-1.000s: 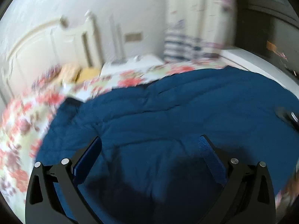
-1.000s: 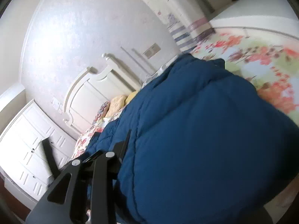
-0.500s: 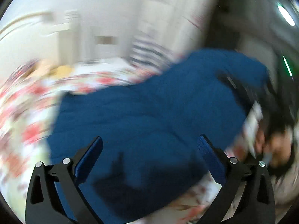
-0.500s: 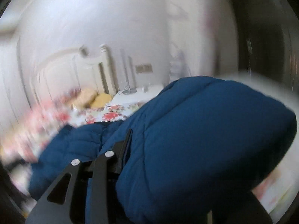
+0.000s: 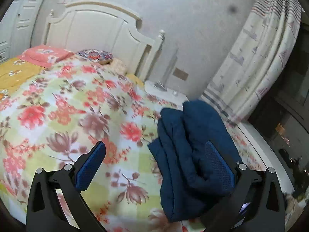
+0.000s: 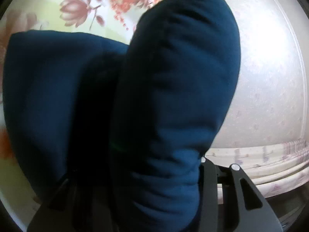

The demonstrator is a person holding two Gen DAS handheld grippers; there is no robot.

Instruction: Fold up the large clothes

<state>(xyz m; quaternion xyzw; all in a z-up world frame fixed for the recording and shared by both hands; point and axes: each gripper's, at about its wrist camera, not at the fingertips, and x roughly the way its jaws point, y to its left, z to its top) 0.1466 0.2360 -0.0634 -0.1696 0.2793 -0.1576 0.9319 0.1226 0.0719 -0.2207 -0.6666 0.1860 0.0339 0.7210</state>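
lifting the folded blue jacket [image 6: 173, 96] above the floral bed [image 5: 67, 116], the right gripper [image 6: 135, 193], jaws just widened, pinches its bunched end; the left gripper [image 5: 154, 166] gapes empty. likely next: laying it down flat.

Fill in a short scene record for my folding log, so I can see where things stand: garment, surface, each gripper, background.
garment: blue padded jacket, bunched into thick folds
surface: floral bedspread, jacket lying on its right part
left gripper: open wide, nothing between its fingers
right gripper: jaws have just been opening, jacket between them; pads hidden by fabric, so grip unclear
background: white headboard, patterned curtain
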